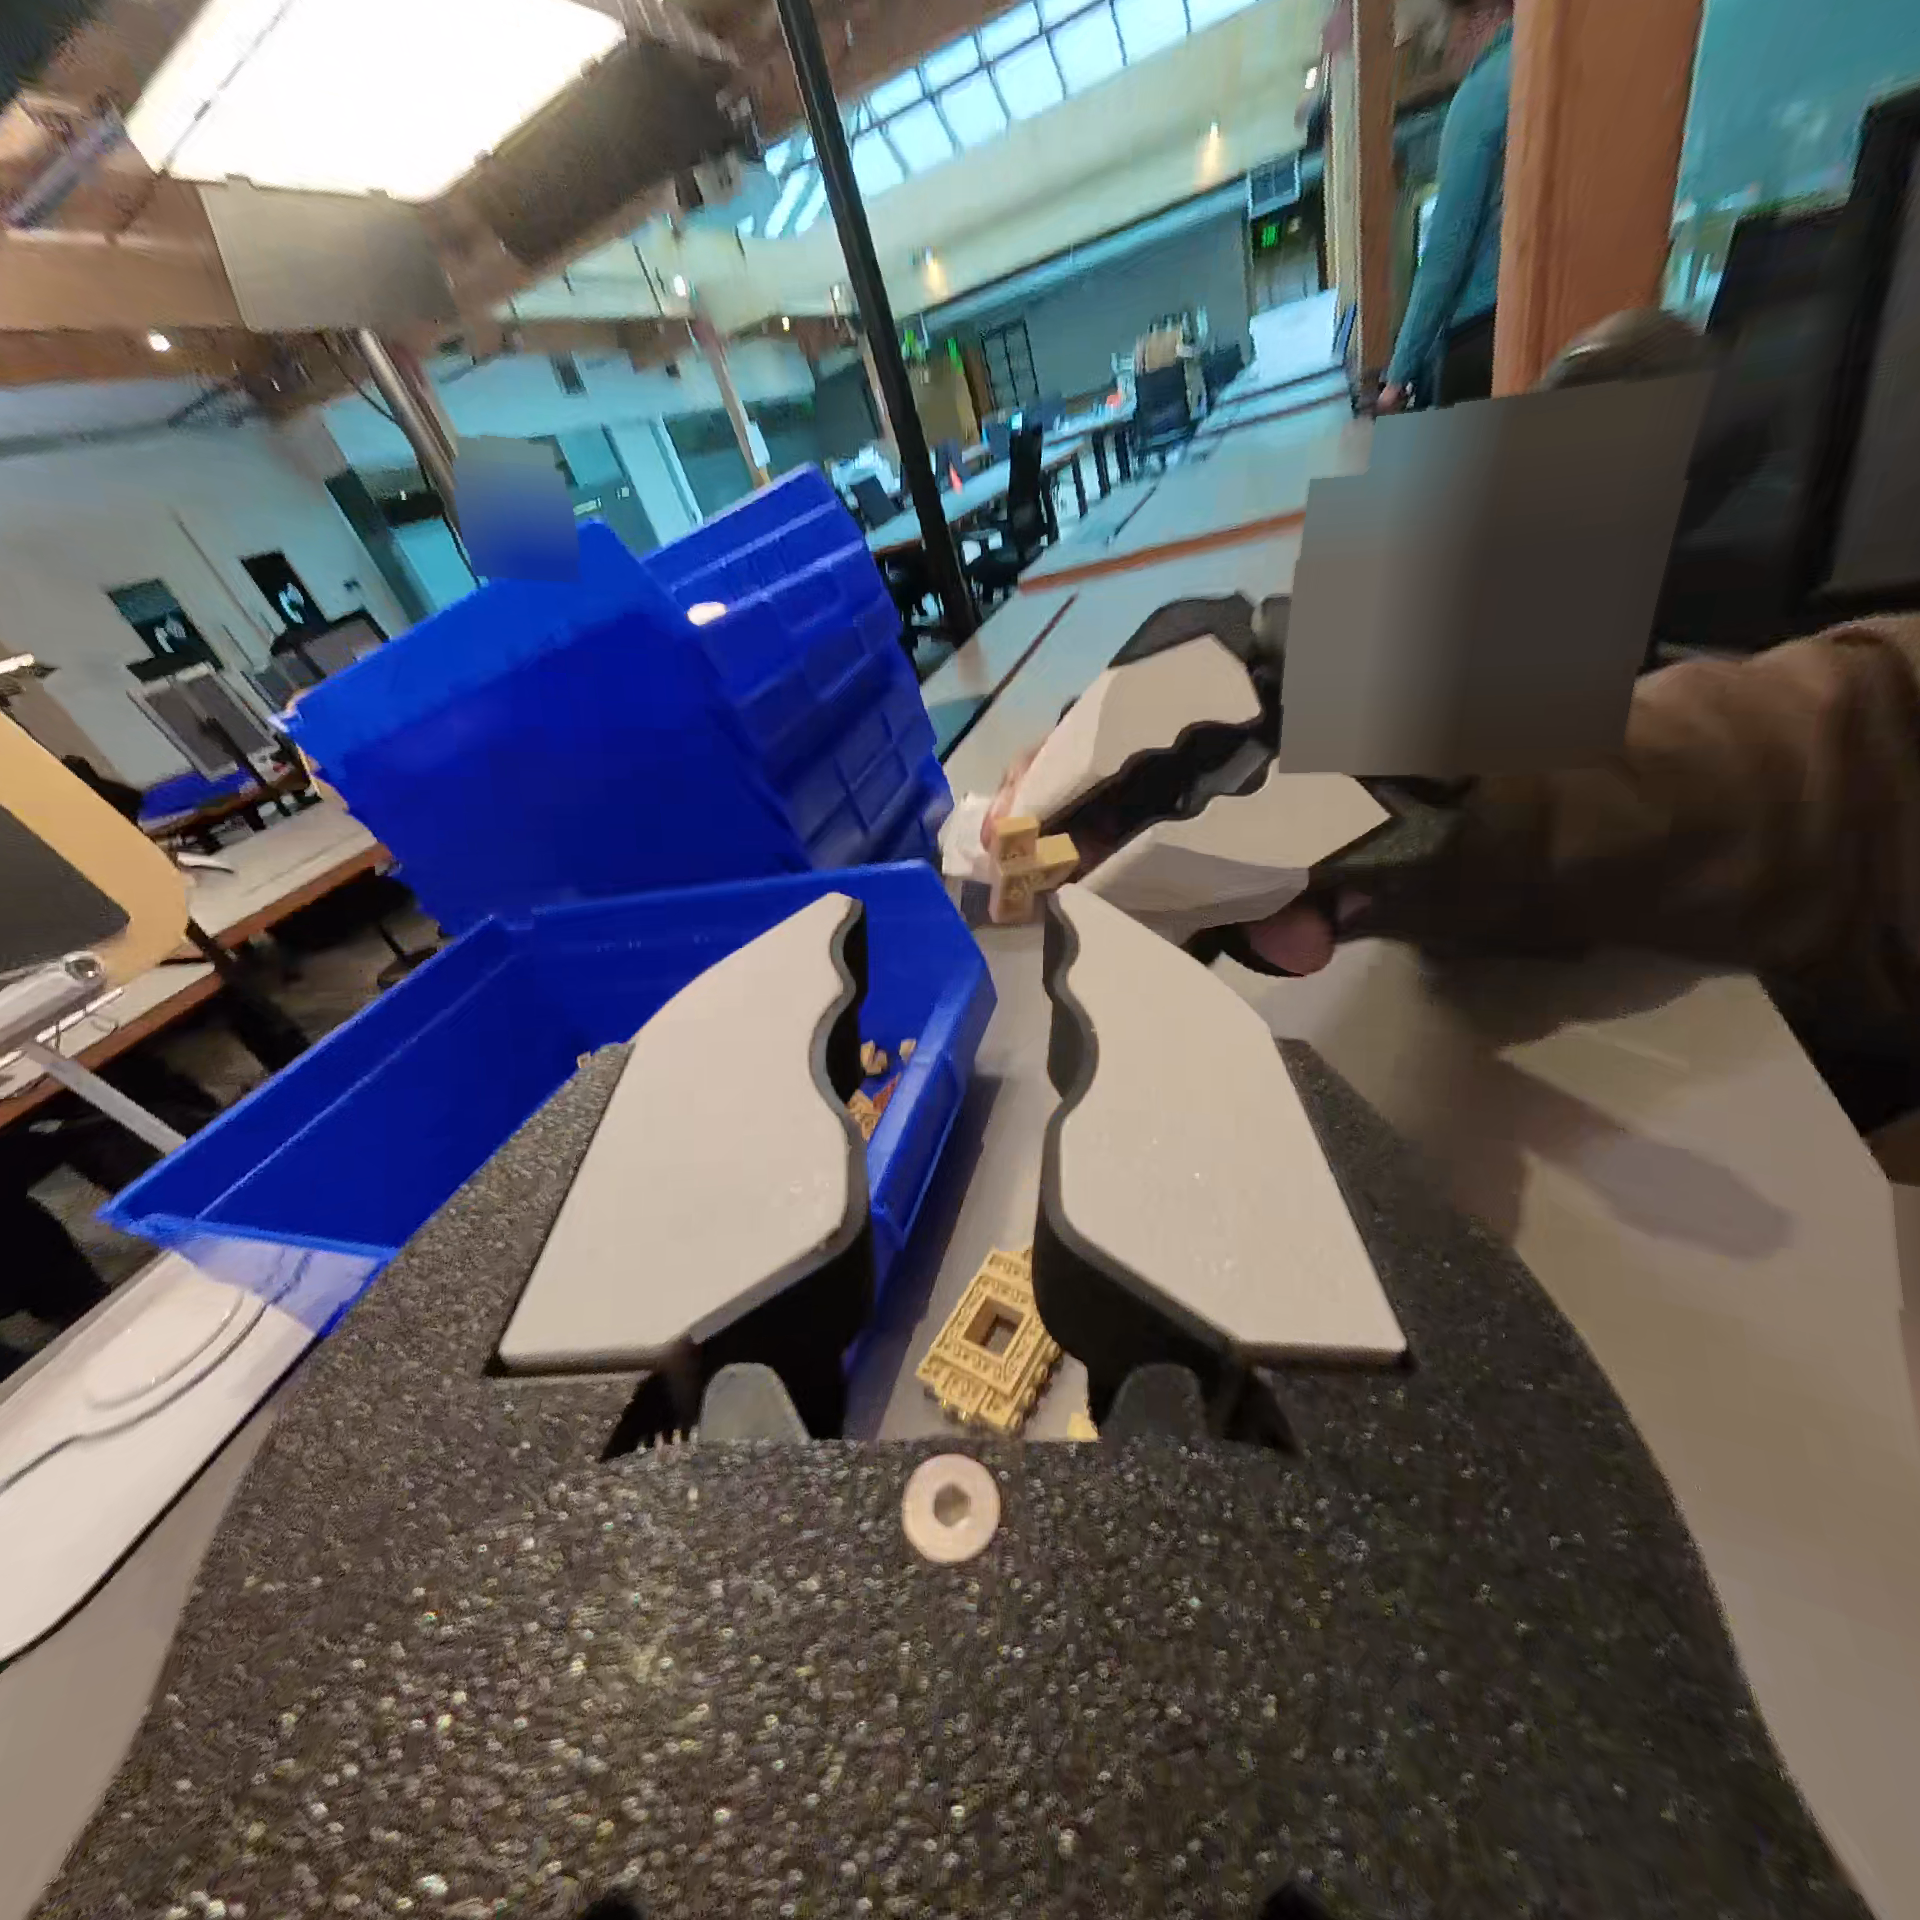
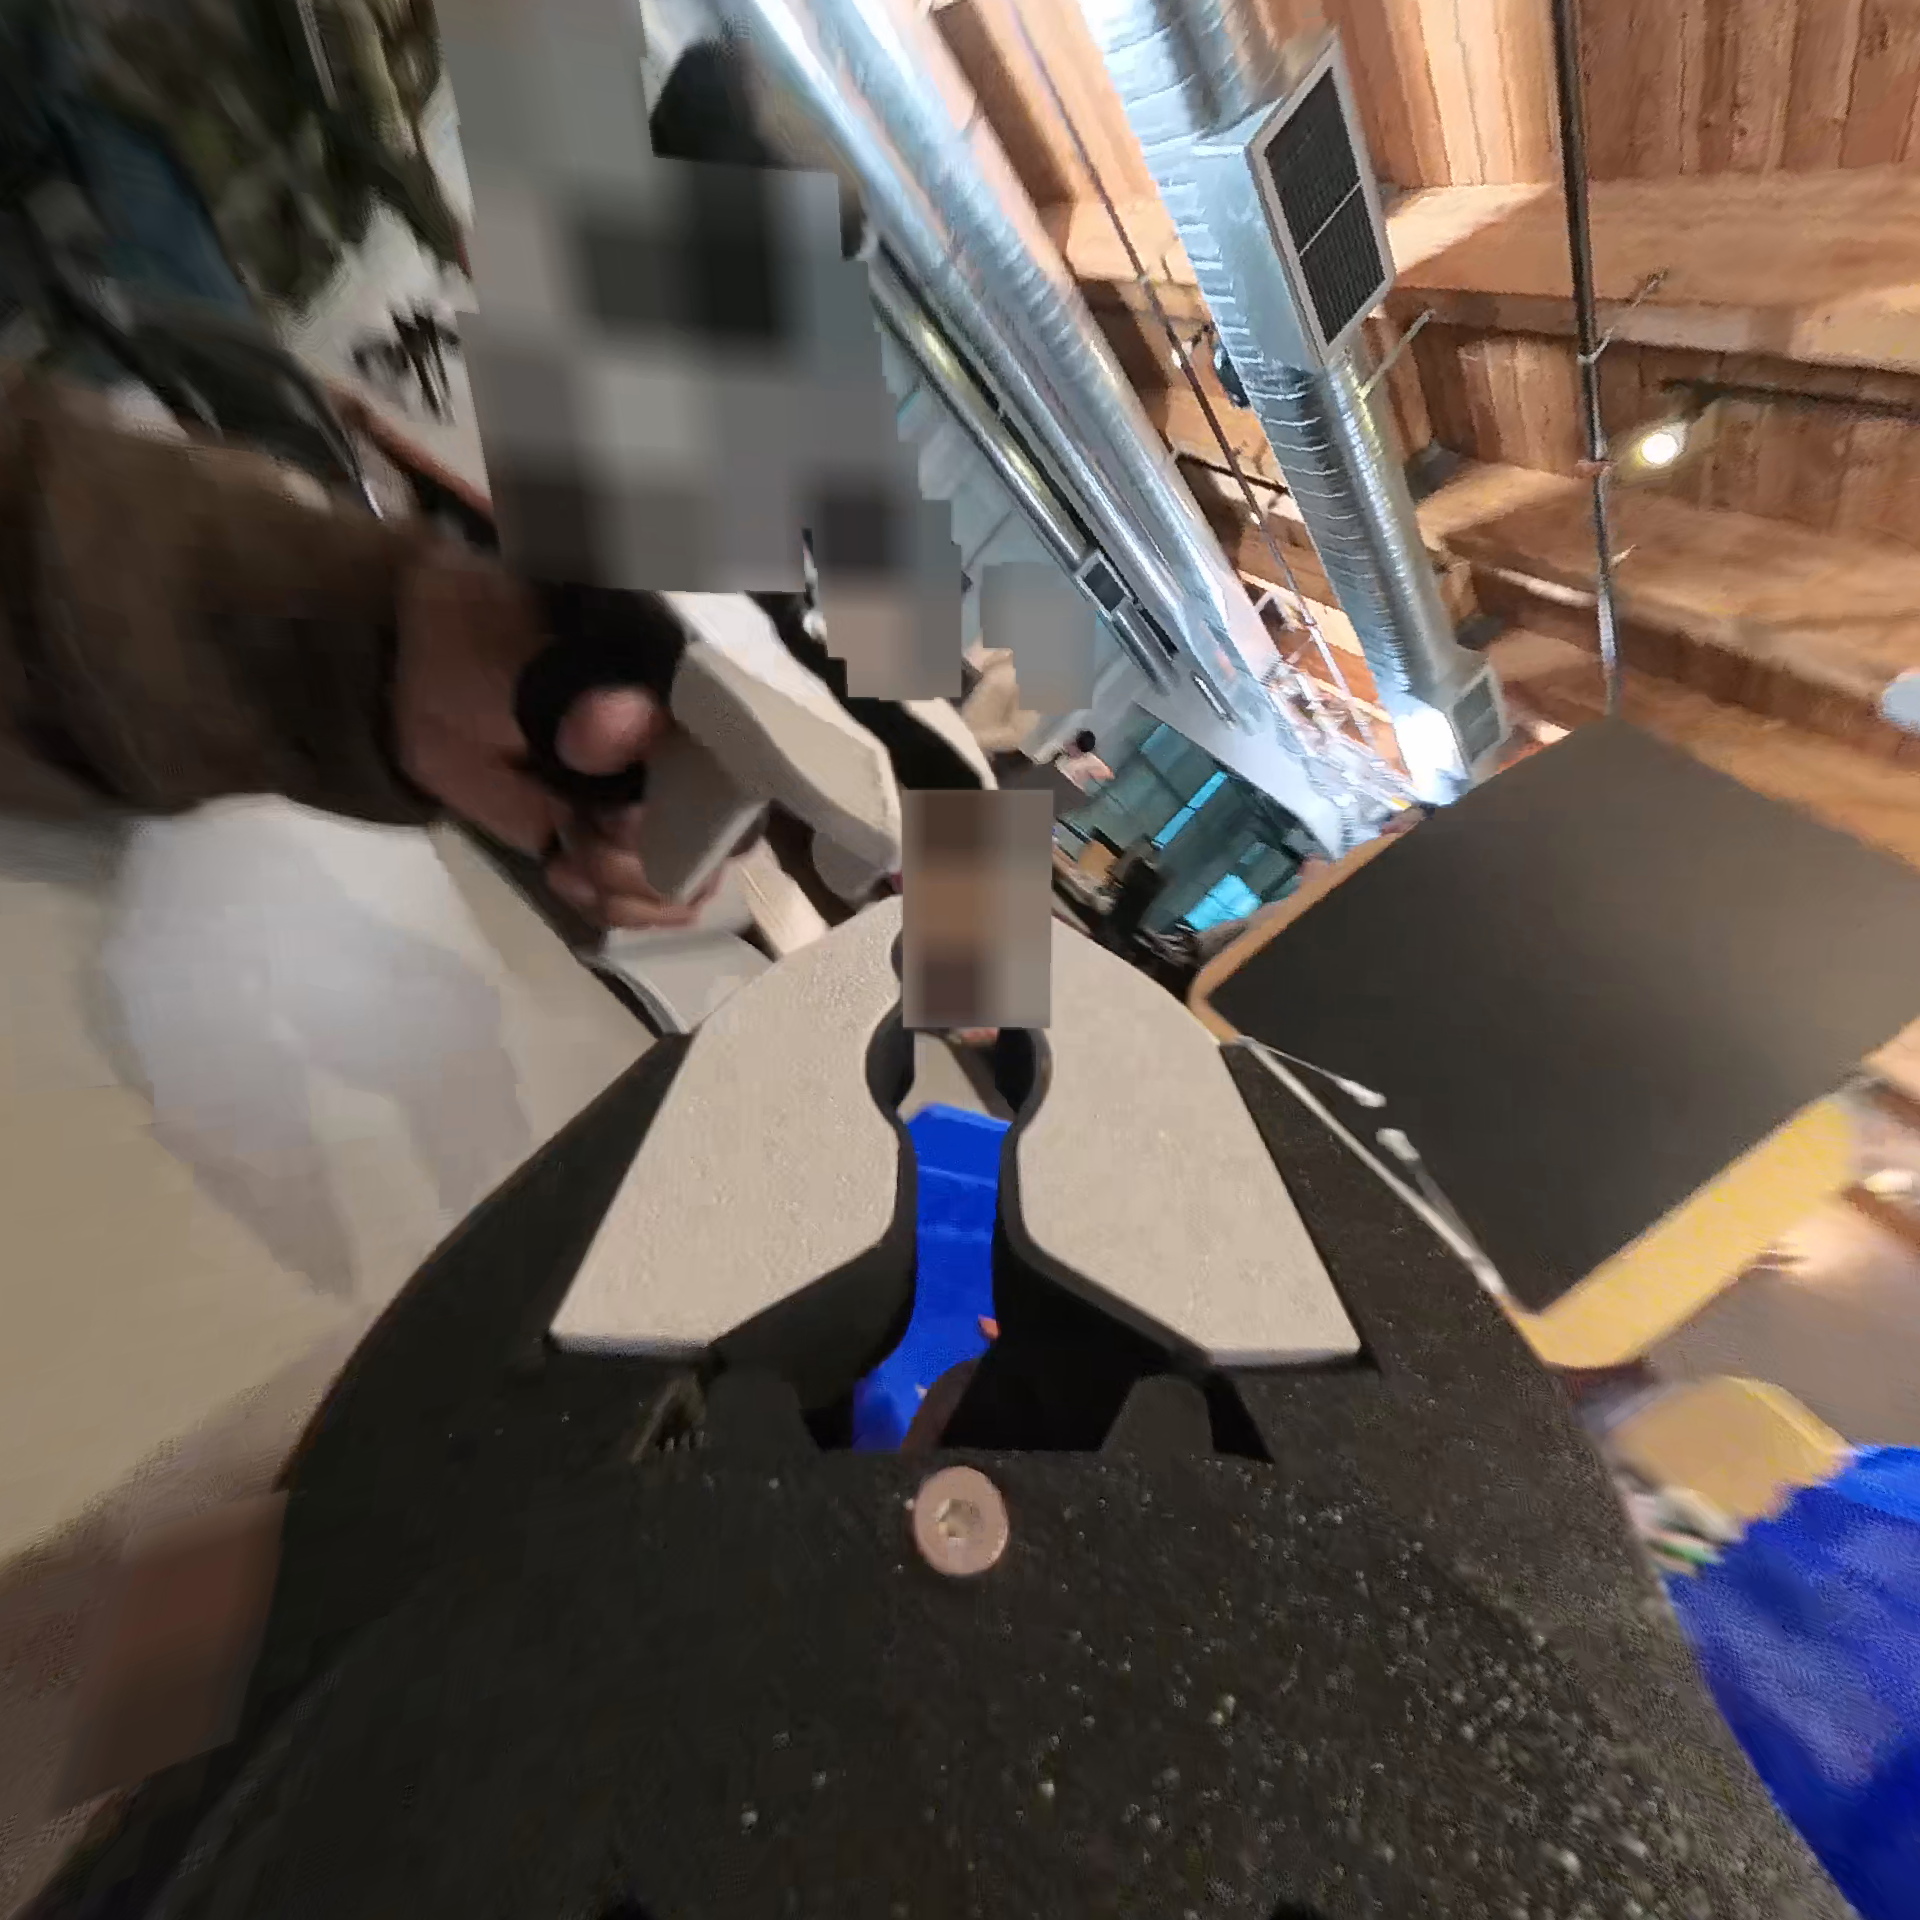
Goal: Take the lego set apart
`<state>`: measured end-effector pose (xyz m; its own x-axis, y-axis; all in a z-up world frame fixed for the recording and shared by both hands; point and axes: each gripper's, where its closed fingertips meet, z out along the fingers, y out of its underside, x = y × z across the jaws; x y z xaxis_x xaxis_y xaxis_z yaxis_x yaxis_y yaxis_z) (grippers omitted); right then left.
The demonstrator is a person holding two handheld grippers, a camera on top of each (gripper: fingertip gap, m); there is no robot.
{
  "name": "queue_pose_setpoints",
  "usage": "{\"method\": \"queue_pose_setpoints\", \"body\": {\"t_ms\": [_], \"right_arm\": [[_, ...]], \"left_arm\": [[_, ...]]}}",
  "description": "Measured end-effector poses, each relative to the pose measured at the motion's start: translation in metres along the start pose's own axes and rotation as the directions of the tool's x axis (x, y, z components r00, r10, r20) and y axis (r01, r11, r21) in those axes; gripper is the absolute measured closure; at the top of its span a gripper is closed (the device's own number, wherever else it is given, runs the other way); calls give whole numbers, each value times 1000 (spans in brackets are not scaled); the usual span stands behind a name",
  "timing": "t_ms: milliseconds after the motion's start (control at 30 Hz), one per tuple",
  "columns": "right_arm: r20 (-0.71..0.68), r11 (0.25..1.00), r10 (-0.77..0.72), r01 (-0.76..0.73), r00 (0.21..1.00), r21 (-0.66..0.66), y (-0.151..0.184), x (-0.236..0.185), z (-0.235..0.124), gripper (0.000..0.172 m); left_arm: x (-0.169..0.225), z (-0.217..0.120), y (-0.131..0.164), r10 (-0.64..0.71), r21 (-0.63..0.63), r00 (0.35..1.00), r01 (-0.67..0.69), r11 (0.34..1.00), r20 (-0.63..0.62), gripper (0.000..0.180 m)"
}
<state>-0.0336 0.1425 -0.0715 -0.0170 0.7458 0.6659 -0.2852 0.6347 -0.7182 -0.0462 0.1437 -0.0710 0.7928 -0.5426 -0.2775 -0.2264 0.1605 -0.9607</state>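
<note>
A smooth pale grey surface stands in a large open hall with skylights, timber beams, ribbed metal ducts and rows of distant desks and chairs. Two glossy blue plastic bins sit on it: a tall one tipped on its side behind a low open one holding small tan pieces, with a flat, tan, square-holed studded plate beside it. The left gripper has its jaws apart on nothing; the right gripper grips a tan cross-shaped brick piece in narrow jaws above the surface, beyond the low bin.
</note>
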Motion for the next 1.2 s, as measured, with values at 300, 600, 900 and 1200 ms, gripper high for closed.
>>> {"method": "queue_pose_setpoints", "body": {"t_ms": [300, 600, 900, 1200], "right_arm": [[169, 770, 593, -616, 787, 165, -17, 9, -2, 162], [194, 737, 625, -653, 756, 173, -15, 6, -1, 162], [270, 708, 637, -687, 722, 164, -19, 0, -4, 162], [253, 798, 558, -595, 791, 101, -11, -3, -5, 162]], "left_arm": [[6, 12, -1, 162, -1, 983, -163, 987, 87, 155], [17, 17, -4, 107, 38, 993, -109, 993, 47, 171], [26, 14, -7, -91, 90, 989, 101, 991, -113, 171], [21, 13, 1, 34, -3, 999, -34, 999, -41, 174]]}}
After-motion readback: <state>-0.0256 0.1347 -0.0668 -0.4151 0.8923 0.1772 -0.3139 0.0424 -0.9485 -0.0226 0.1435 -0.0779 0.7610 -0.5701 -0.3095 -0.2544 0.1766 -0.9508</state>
